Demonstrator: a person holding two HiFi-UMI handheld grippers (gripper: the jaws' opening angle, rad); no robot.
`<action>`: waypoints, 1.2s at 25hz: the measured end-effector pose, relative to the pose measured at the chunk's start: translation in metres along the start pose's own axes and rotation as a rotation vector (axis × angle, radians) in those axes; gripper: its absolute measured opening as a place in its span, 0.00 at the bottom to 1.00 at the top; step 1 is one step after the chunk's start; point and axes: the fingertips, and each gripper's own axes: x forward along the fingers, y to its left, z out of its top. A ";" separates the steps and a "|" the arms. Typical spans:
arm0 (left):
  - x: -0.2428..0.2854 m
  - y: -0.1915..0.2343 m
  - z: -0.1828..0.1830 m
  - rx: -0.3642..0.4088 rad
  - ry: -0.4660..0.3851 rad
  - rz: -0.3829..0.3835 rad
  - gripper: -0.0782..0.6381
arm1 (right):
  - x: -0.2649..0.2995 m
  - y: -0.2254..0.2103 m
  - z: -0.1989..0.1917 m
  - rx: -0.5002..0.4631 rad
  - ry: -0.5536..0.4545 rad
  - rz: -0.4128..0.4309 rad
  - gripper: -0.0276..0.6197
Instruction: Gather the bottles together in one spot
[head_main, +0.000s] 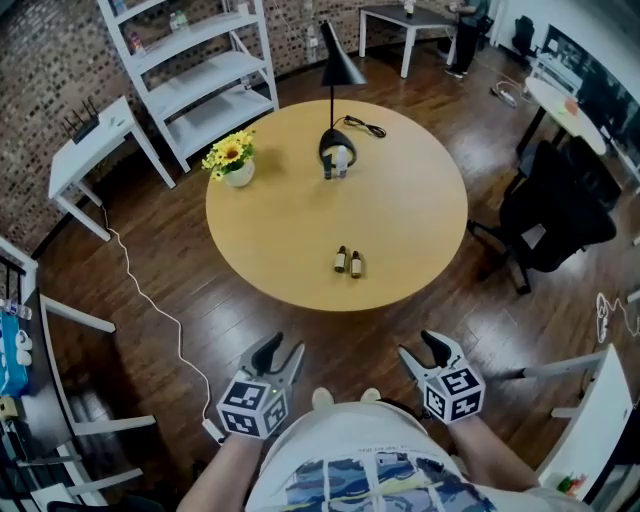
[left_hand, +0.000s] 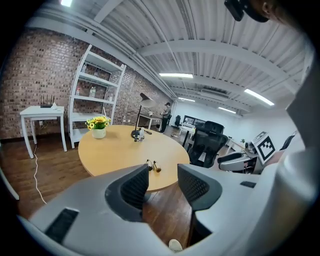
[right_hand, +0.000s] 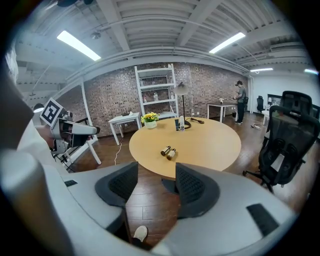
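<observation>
Head view, two lying bottles (head_main: 340, 260) (head_main: 356, 264), two upright bottles (head_main: 328, 171) (head_main: 342, 164), two hand-held grippers (head_main: 283, 350) (head_main: 420, 347) open, empty

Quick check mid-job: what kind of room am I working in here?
Probably a loft-style office: black wheeled office chair, white open shelving unit against a brick wall, round light-wood table.

Left side: your left gripper (head_main: 285, 352) sits low in front of your body, pointing forward and tilted down; in the left gripper view (left_hand: 163, 172) its jaws stand apart with nothing gripped.
Right side: your right gripper (head_main: 420, 348) is about level with it, tilted down likewise; in the right gripper view (right_hand: 156, 172) its jaws are apart and empty.
Marker cubes: left cube (head_main: 250, 408) and right cube (head_main: 455, 393) face up toward your head.
Arms: your left forearm (head_main: 215, 478) and right forearm (head_main: 497, 468) reach forward on either side of your torso.
Spacing: the grippers are well apart, roughly parallel.
</observation>
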 end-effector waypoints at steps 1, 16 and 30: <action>-0.001 0.005 -0.002 -0.002 0.001 -0.003 0.36 | 0.007 0.003 -0.001 -0.007 0.007 -0.001 0.45; 0.007 0.081 -0.022 -0.076 0.061 0.030 0.36 | 0.197 -0.011 0.000 -0.034 0.192 -0.002 0.45; 0.120 0.090 0.044 -0.074 0.145 0.086 0.36 | 0.341 -0.078 -0.030 -0.005 0.413 0.075 0.34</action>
